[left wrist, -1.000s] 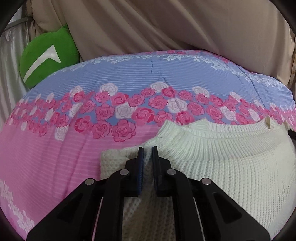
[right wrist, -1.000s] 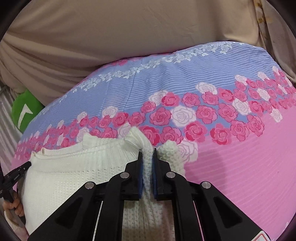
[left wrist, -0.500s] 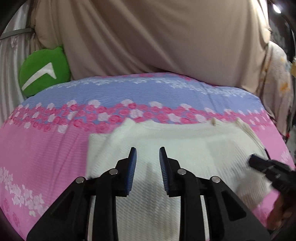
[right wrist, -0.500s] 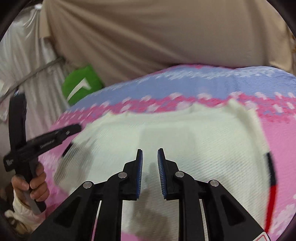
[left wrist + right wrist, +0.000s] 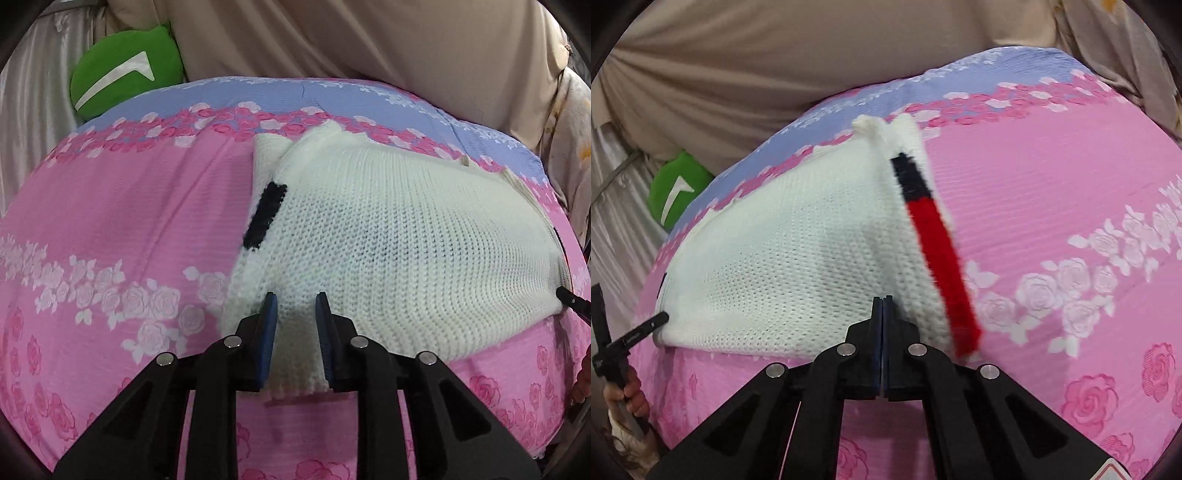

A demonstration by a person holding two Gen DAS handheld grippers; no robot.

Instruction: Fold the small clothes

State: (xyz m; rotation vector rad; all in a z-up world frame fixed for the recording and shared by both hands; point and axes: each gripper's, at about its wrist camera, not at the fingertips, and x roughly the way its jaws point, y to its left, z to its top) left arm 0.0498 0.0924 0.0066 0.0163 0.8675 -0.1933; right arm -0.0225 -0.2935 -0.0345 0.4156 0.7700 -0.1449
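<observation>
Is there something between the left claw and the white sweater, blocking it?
No, nothing visible blocks it. The left claw is open, and the near edge of the white sweater already lies between its fingers on the floral bedsheet.

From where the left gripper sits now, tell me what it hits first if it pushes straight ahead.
The left gripper is open, its fingers straddling the near hem of the white knit sweater. Going straight on, it meets that sweater first, lying on the pink floral bedspread. Depth is unclear.

White knit sweater (image 5: 399,236), black-red stripe (image 5: 934,243); pink-blue rose-print sheet (image 5: 122,206).
</observation>
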